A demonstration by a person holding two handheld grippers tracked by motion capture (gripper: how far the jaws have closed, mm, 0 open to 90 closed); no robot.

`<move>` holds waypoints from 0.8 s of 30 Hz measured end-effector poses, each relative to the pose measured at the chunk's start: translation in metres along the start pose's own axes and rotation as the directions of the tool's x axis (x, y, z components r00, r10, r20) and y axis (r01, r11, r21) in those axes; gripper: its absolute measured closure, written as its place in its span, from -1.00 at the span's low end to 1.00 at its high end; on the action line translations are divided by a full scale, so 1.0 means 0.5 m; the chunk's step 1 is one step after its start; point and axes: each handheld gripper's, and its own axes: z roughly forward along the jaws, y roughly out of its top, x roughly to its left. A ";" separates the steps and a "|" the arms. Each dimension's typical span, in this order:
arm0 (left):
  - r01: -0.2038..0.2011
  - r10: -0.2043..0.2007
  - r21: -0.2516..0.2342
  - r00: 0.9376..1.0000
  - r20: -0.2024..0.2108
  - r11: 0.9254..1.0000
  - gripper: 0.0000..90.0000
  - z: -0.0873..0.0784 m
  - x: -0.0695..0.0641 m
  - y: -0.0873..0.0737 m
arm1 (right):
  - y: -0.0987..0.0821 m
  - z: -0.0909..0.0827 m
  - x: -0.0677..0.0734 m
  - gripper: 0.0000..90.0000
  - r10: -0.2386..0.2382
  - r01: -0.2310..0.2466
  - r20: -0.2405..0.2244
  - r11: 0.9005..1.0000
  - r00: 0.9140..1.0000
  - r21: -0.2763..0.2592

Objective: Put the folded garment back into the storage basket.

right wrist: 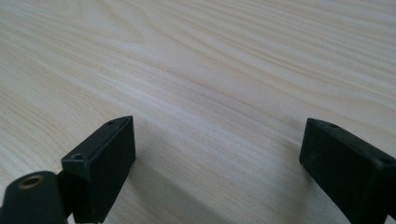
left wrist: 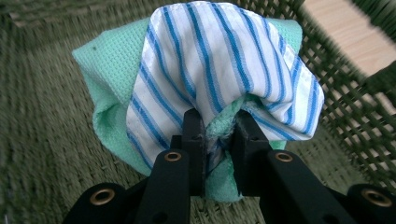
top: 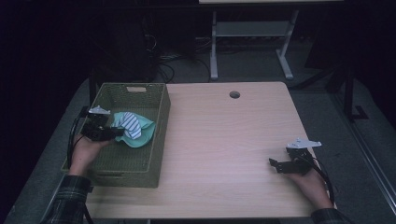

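Pale wood worktop (top: 224, 140), dark room — left gripper (top: 114, 132) jaws pinch bunched cloths (top: 133, 128) inside the green basket (top: 161, 135); right gripper (top: 276, 164) jaws gape wide, empty.

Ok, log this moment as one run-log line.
left gripper: shut on cloth bundle, inside green basket | right gripper: open, nothing between jaws, over table

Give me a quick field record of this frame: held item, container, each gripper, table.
held item: bundled cloths, blue-striped white over green
container: green woven basket, at table's left edge
left gripper: inside the basket, jaws shut on the cloths
right gripper: jaws open, nothing between them, low over bare wood
table: light wood, round hole near far edge
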 end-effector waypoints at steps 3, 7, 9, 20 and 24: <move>0.005 -0.005 0.010 1.000 0.009 1.000 0.70 0.014 0.002 -0.009 | 0.000 0.000 0.000 -0.77 0.000 0.000 0.000 1.000 1.000 0.000; -0.001 0.001 0.038 1.000 0.014 0.999 0.68 0.028 0.003 -0.012 | 0.000 0.000 0.000 -0.77 0.000 0.000 0.000 1.000 1.000 0.000; -0.007 0.007 0.040 1.000 0.014 0.999 0.67 0.028 0.003 -0.013 | 0.000 0.000 0.000 -0.77 0.000 0.000 0.000 1.000 1.000 0.000; -0.005 0.004 0.037 1.000 0.007 0.999 0.23 0.031 0.007 -0.019 | 0.000 0.000 0.000 -0.77 -0.001 0.001 0.000 1.000 1.000 0.000; -0.004 0.004 0.023 1.000 0.003 1.000 -0.09 0.028 0.002 -0.018 | 0.000 0.000 0.000 -0.77 -0.001 0.001 0.000 1.000 1.000 0.000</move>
